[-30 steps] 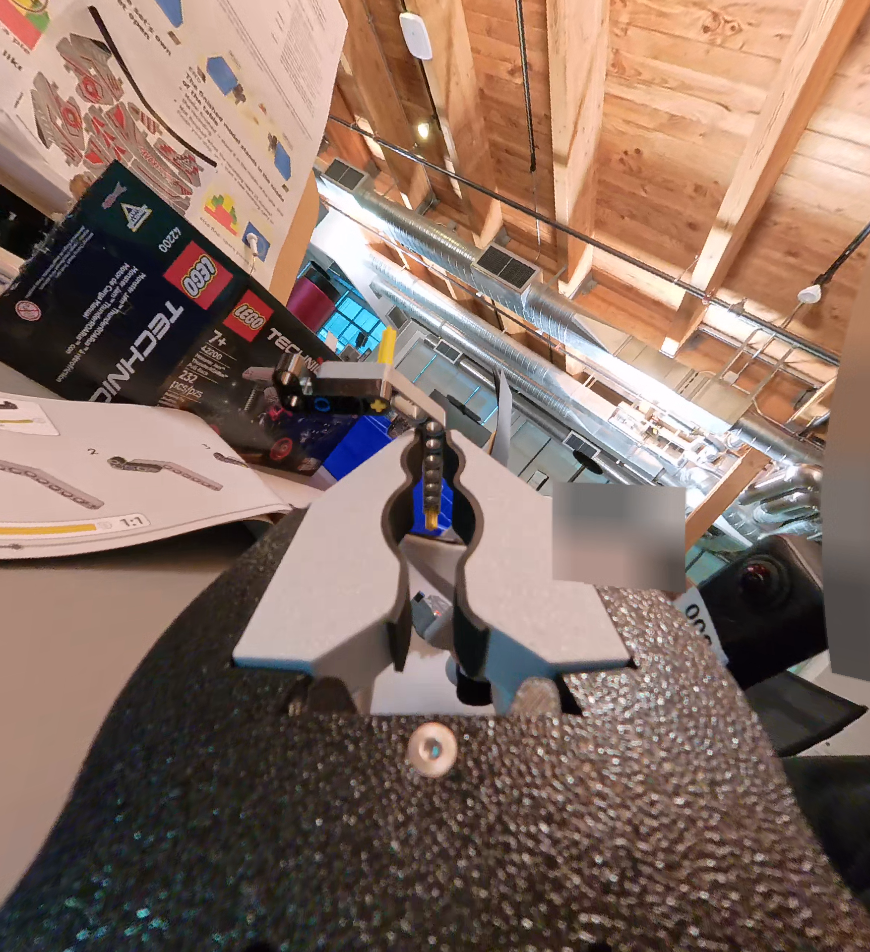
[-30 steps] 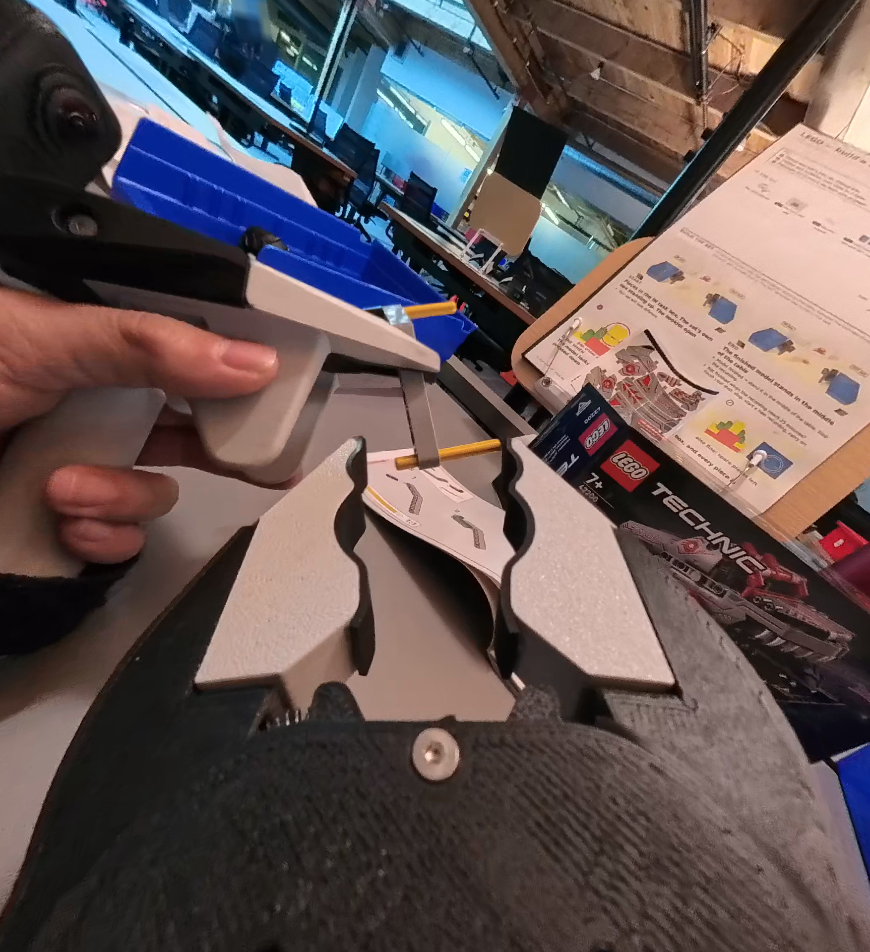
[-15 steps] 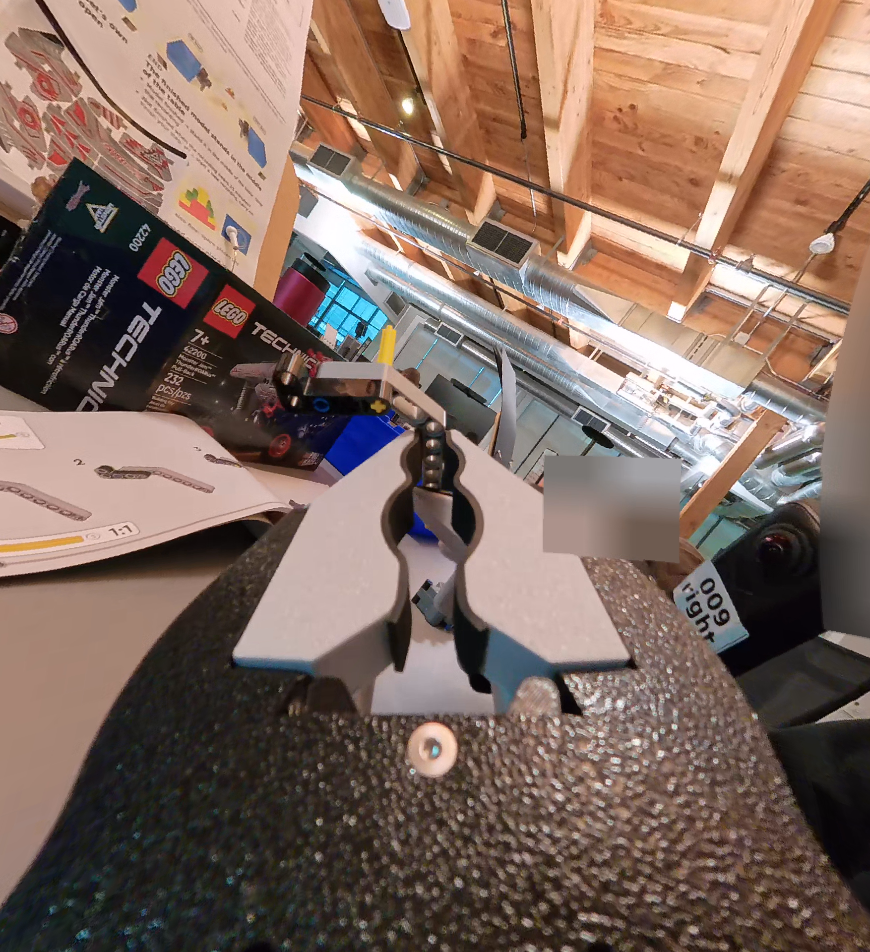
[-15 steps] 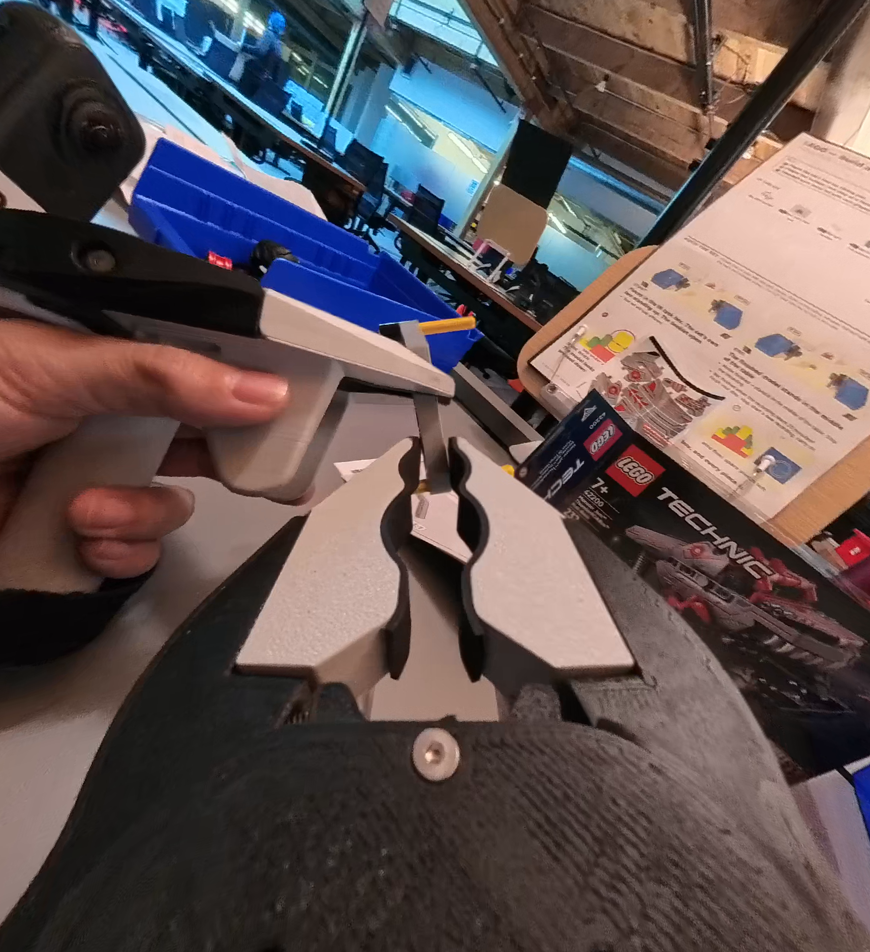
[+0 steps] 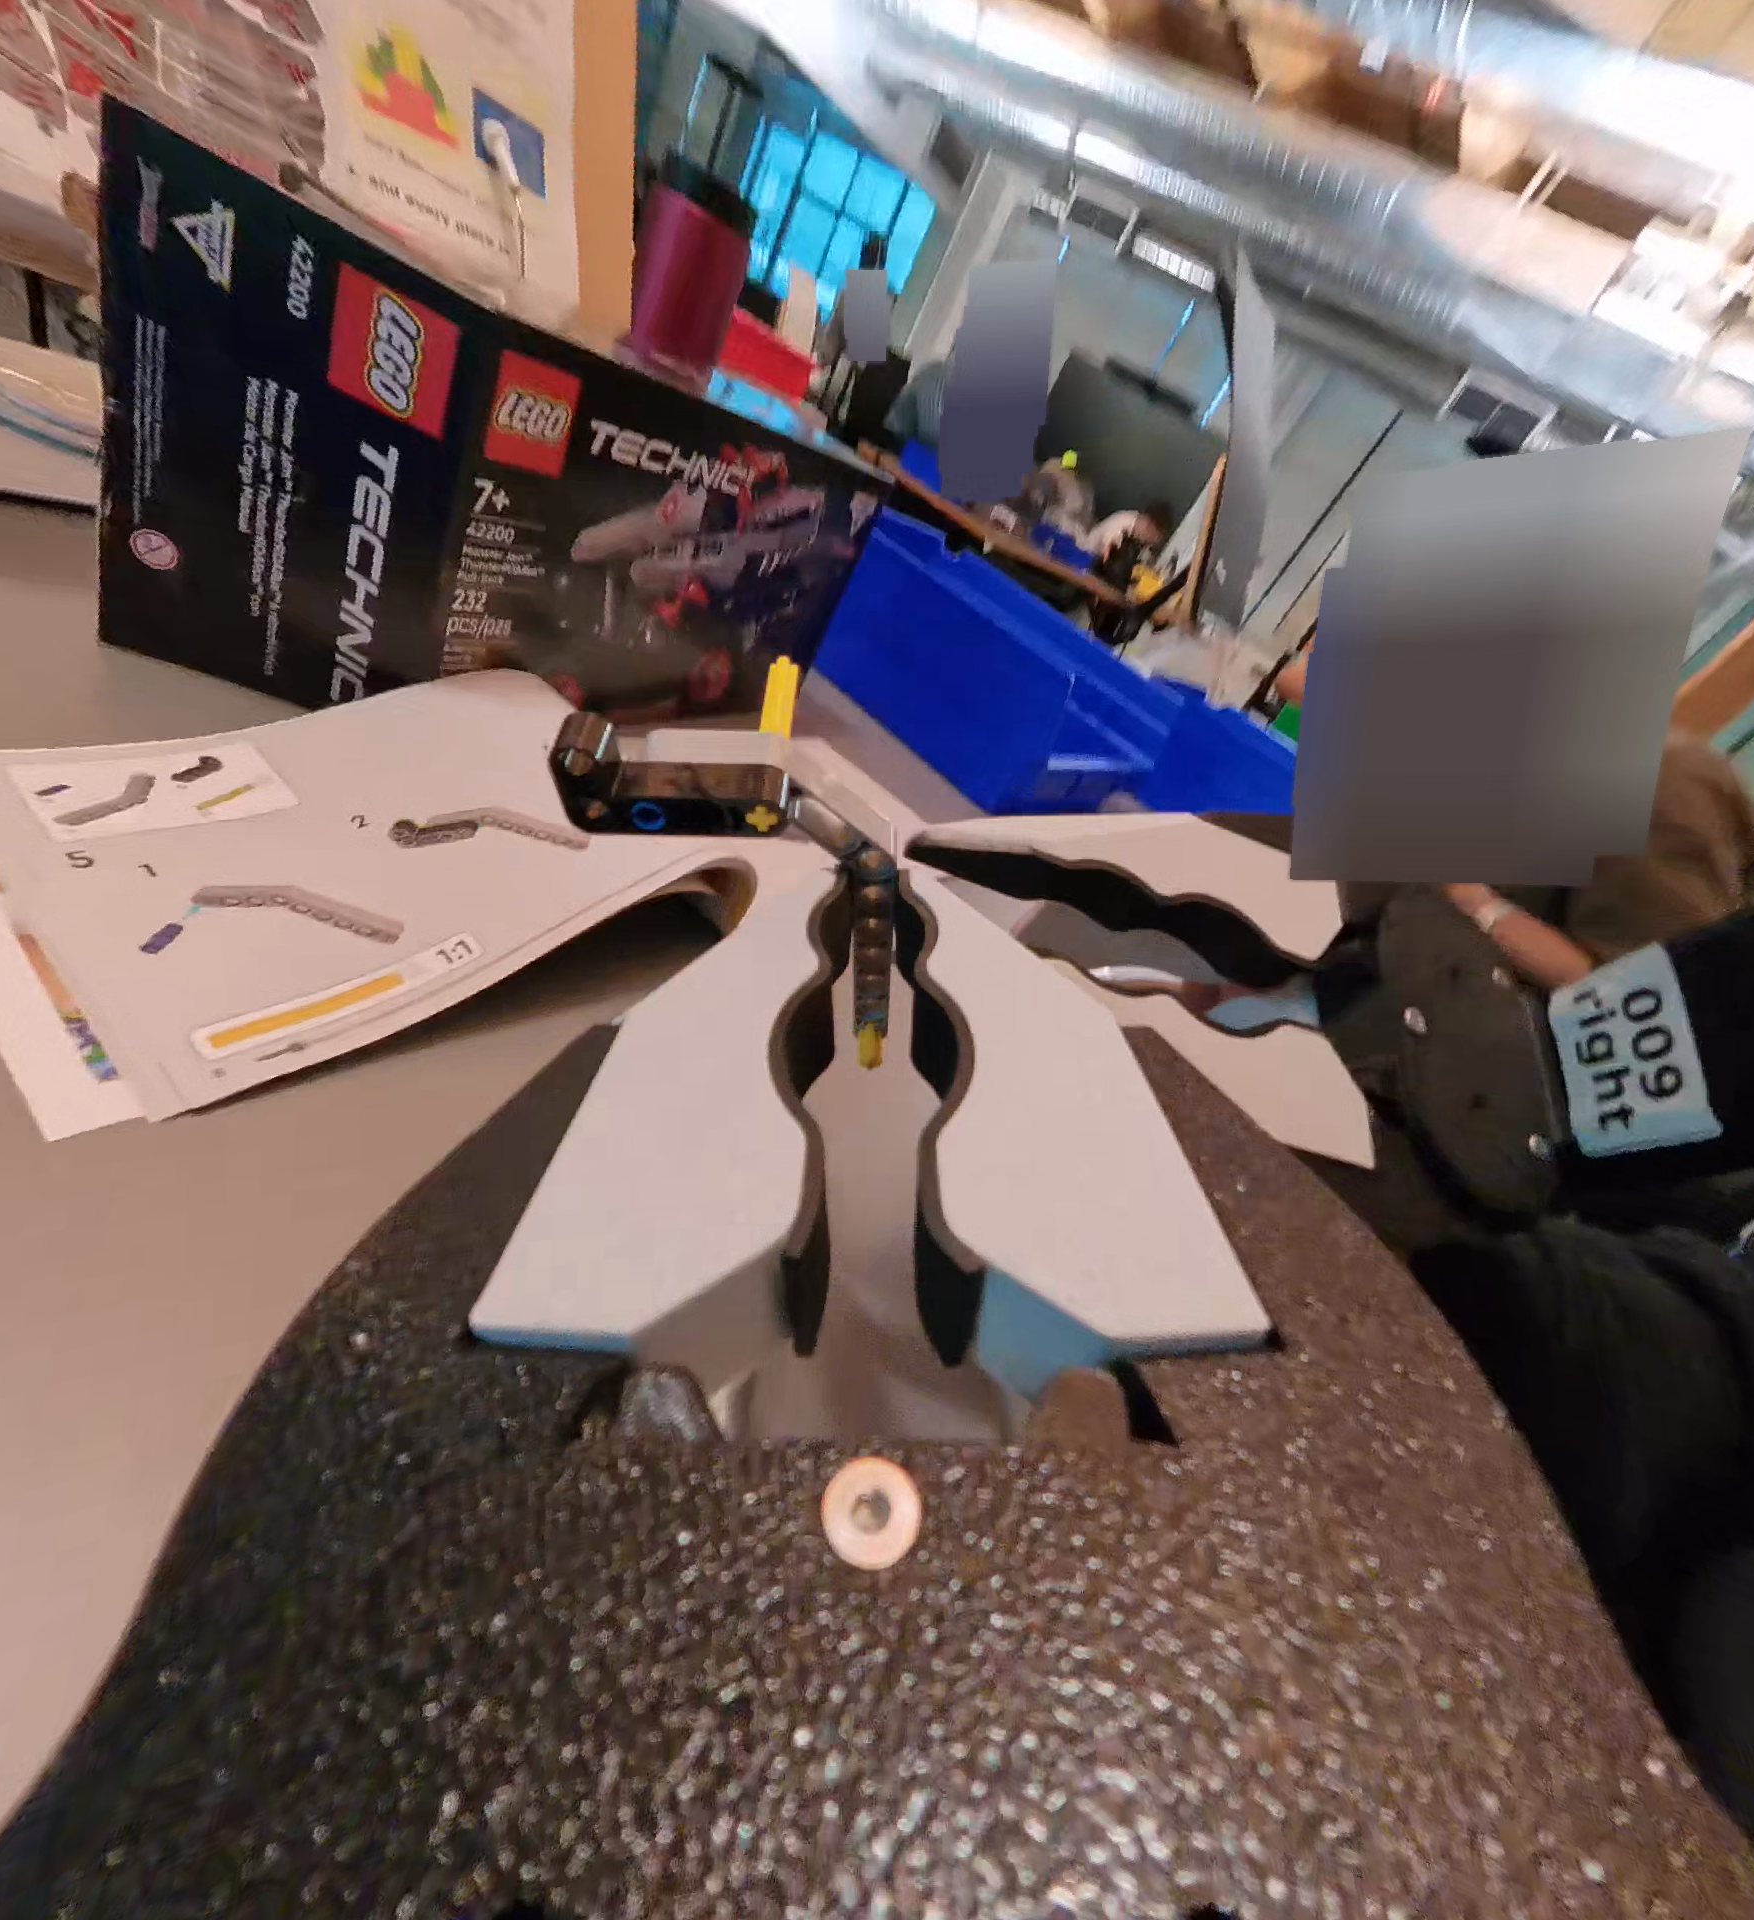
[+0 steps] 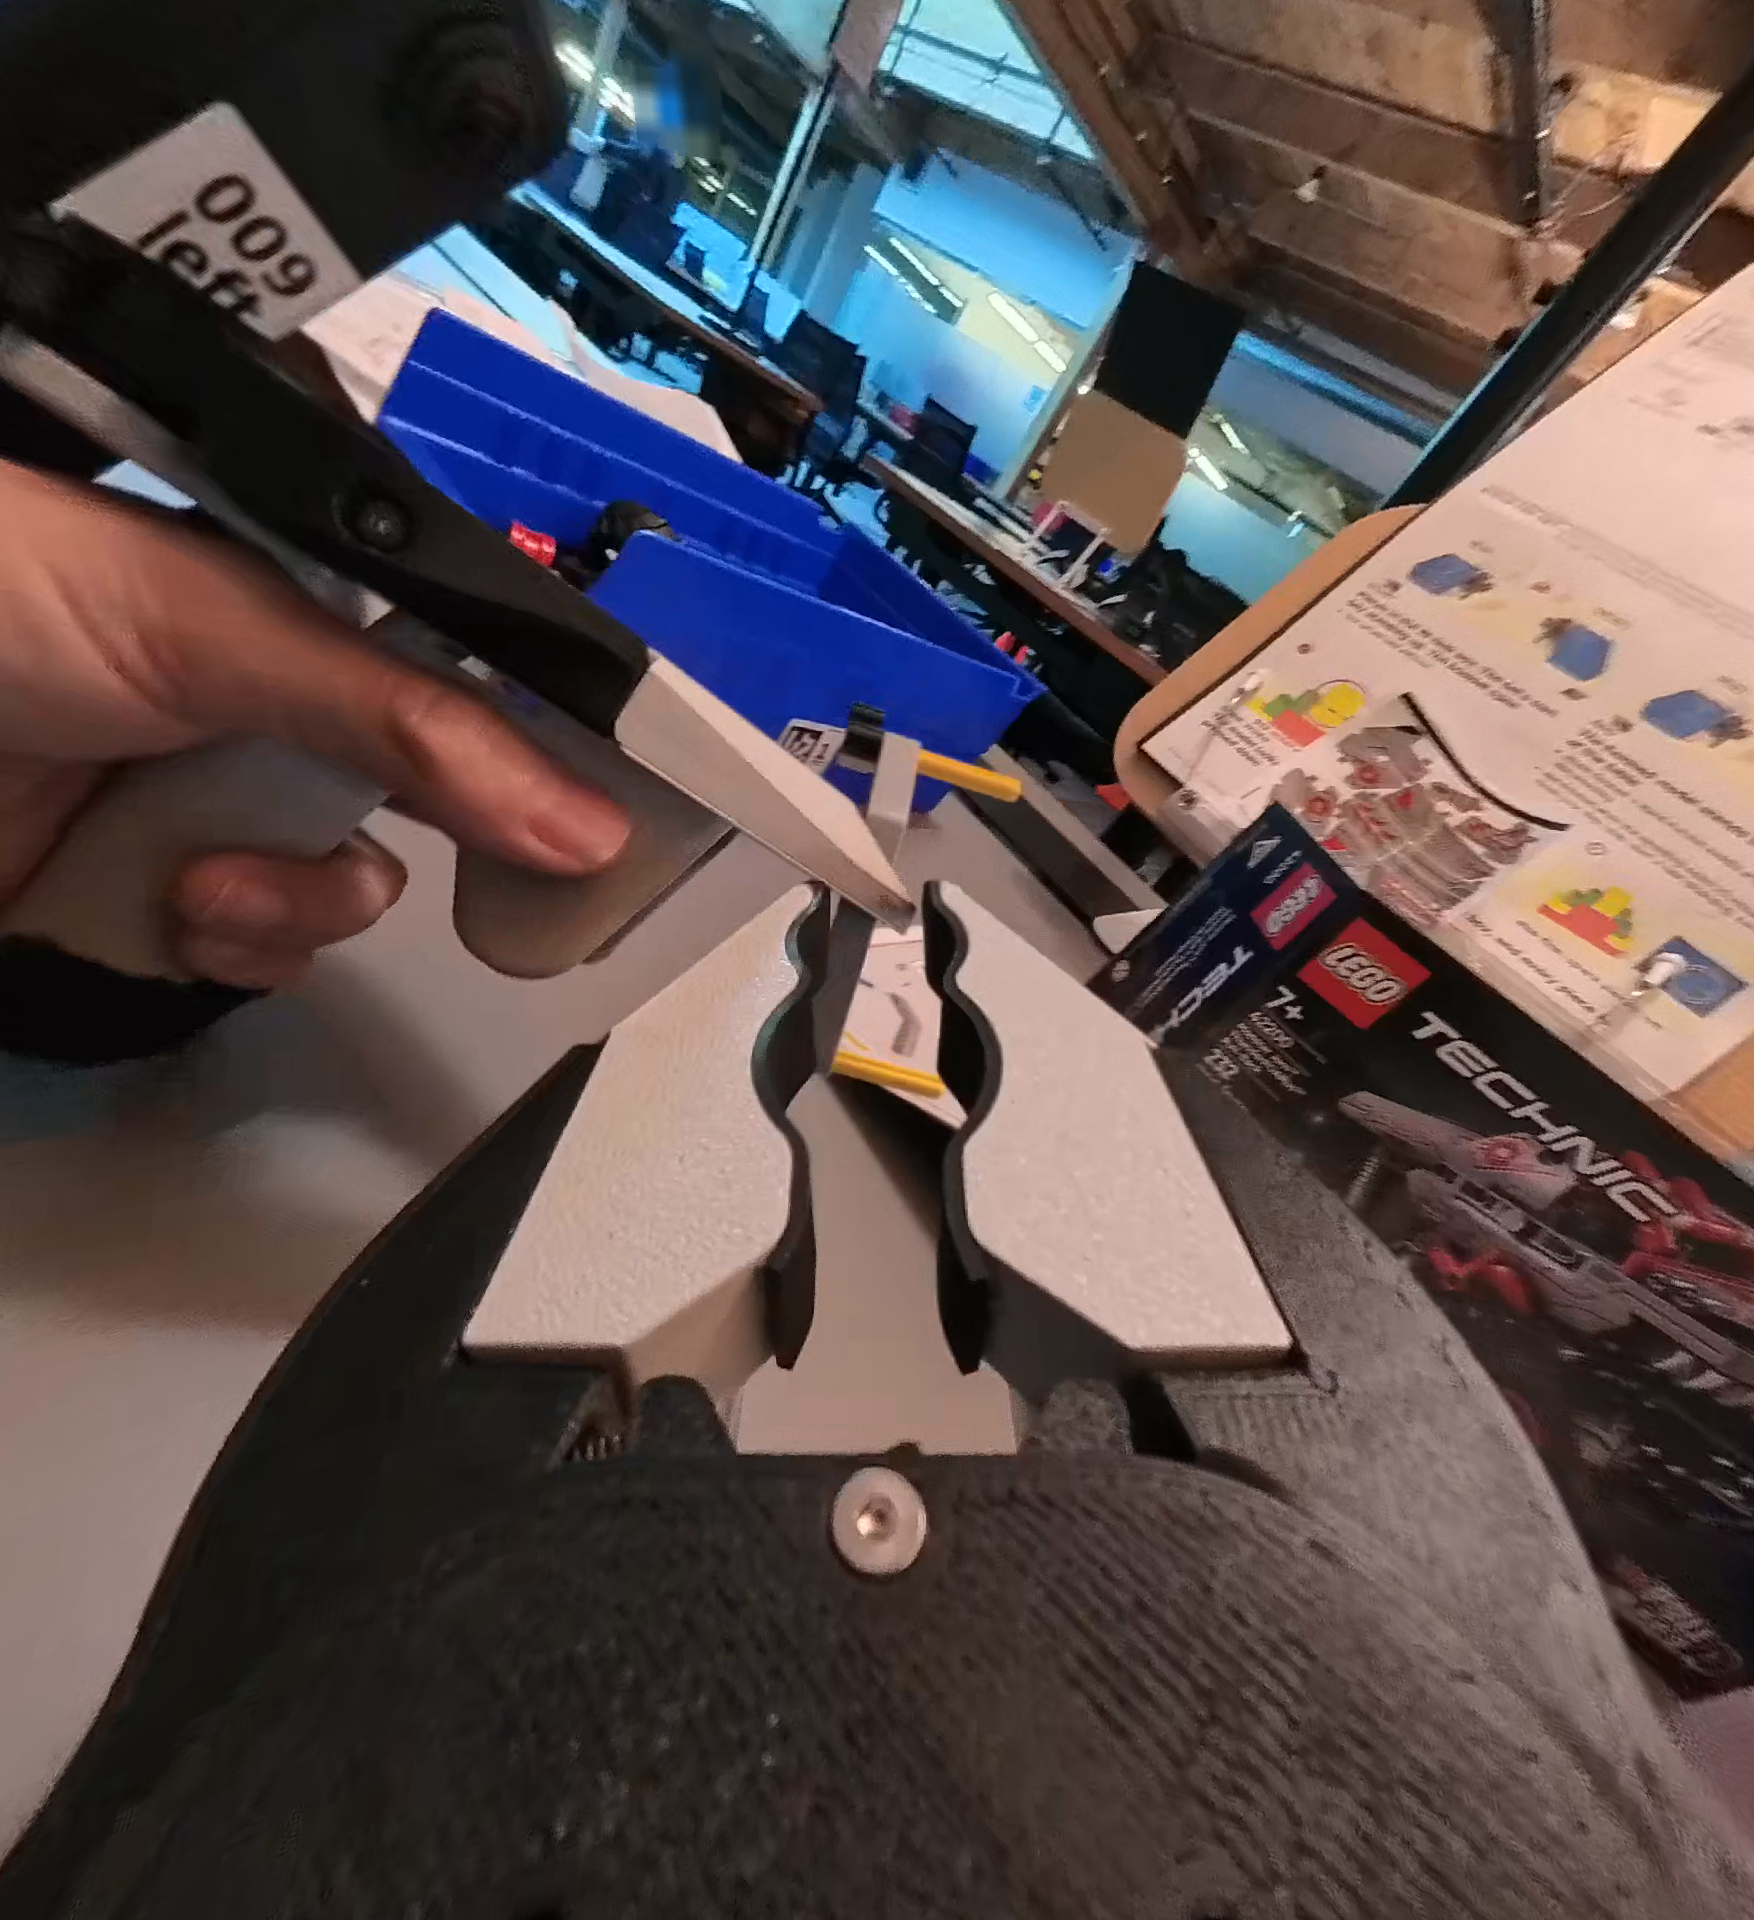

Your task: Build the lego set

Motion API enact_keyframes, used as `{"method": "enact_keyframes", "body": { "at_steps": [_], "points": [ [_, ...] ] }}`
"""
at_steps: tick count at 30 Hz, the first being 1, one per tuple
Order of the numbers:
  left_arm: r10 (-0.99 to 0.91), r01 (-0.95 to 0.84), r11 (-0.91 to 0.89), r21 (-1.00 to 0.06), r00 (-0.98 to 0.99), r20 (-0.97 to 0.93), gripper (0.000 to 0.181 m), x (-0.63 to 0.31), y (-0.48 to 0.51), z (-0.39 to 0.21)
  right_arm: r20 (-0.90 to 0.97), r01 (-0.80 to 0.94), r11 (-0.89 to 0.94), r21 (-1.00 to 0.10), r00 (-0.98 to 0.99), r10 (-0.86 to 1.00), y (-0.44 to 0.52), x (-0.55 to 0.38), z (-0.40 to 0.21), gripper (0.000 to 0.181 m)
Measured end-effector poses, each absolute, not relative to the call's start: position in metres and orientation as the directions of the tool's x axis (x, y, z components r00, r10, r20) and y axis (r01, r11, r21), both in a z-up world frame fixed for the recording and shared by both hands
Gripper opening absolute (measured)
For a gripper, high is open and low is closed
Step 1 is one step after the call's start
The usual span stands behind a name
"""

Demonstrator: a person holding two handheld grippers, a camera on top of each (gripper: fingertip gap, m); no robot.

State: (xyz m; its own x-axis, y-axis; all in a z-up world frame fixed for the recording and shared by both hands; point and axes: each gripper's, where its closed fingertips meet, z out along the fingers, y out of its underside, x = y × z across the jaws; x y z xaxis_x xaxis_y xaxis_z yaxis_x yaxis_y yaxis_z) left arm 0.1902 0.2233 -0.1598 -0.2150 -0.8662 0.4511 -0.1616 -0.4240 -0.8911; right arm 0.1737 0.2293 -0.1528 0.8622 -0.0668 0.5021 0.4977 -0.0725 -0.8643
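Observation:
My left gripper [image 5: 868, 883] is shut on a grey bent beam [image 5: 868, 956], held above the table. A black beam [image 5: 665, 795] with a blue pin is fixed across its far end. One yellow axle [image 5: 779, 691] sticks out there and a second yellow axle [image 5: 868, 1049] at the near end. My right gripper [image 6: 875, 909] comes in from the right, its jaws nearly together around the same grey beam [image 6: 847, 961] beside the second axle [image 6: 888, 1072]. The left gripper's tip [image 6: 873, 883] meets it there. The right gripper also shows in the left wrist view [image 5: 920, 847].
An open instruction booklet [image 5: 281, 883] lies on the grey table [image 5: 73, 1299] to the left. The dark set box [image 5: 385, 499] leans behind it. Blue parts bins [image 6: 748, 603] stand beyond. A poster board [image 6: 1579, 675] stands at the right. A hand [image 6: 177, 675] holds the left gripper. Both grippers' tips are close together, under 4 cm apart.
My right gripper, open a second ago, has closed around the grey beam and axle. Both grippers have tilted down toward the table, with the assembly still in the left one.

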Motion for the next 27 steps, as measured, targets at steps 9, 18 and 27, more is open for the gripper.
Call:
{"method": "enact_keyframes", "body": {
  "at_steps": [9,18,27],
  "points": [
    [-0.874,-0.384,-0.145,-0.912,-0.383,0.3,0.004,0.171,0.211,-0.18,0.141,0.176,-0.088,-0.98,0.94,0.311,0.224,0.157,-0.168,0.04],
    [-0.921,-0.472,0.129,-0.872,-0.384,0.072,0.004,0.167,0.219,-0.214,0.015,0.056,-0.113,-0.992,0.944,0.33,0.212,0.171,-0.156,0.024],
    [-0.917,-0.394,0.179,-0.901,-0.399,-0.007,0.004,0.179,0.195,-0.207,-0.082,-0.048,-0.128,-0.991,0.959,0.272,0.219,0.167,-0.161,0.022]
  ]
}}
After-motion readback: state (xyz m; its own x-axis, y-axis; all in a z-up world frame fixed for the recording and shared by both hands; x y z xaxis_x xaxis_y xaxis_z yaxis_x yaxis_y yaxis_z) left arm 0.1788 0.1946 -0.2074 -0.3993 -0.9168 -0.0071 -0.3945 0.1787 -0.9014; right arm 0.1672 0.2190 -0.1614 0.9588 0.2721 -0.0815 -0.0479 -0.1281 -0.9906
